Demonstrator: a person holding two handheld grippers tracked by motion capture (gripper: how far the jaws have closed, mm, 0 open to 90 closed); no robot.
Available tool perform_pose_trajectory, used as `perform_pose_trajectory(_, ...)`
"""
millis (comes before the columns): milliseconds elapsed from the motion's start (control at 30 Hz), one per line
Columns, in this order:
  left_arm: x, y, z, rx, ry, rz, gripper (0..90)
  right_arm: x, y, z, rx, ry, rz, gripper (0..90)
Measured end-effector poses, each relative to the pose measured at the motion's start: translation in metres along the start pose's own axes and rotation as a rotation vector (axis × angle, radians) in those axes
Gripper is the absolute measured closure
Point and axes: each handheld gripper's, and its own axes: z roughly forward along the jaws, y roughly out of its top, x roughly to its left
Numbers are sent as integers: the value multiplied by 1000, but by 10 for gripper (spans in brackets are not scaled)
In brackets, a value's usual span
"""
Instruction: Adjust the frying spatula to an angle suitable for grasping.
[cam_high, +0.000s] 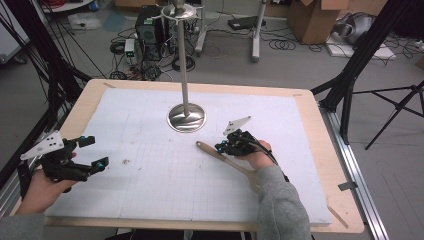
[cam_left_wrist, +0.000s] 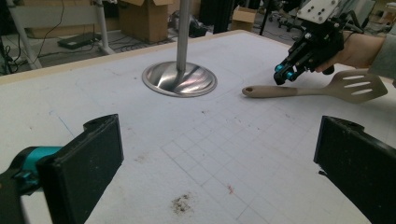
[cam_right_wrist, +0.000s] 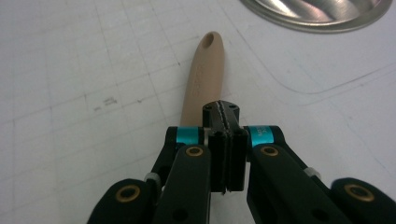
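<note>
A beige spatula (cam_left_wrist: 317, 88) is seen on a white mat (cam_high: 150, 185) ruled with a faint grid. The stand base (cam_high: 186, 118) is shiny silver; both grippers are black with teal accents, and the desk (cam_high: 75, 107) is pale wood.

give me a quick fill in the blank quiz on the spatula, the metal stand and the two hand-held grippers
1. The jaws of the right hand-held gripper are ____.
2. The jaws of the left hand-held gripper stand ____.
3. The beige spatula lies flat on the ____ mat.
4. The metal pole rises from a round, shiny ____.

Missing words: shut; open; white; base
</note>
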Motion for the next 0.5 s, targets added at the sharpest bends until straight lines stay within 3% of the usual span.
perform_pose_trajectory(300,0,1,0,-5,1,0,18,17,-1,-22,-23,19,-8,900)
perform_pose_trajectory(333,-1,1,0,-5,-2,-1,18,21,-6,-25,10,23,-20,900)
perform_pose_trajectory(500,0,1,3,2,-8,2,18,25,-16,-32,51,36,-25,900)
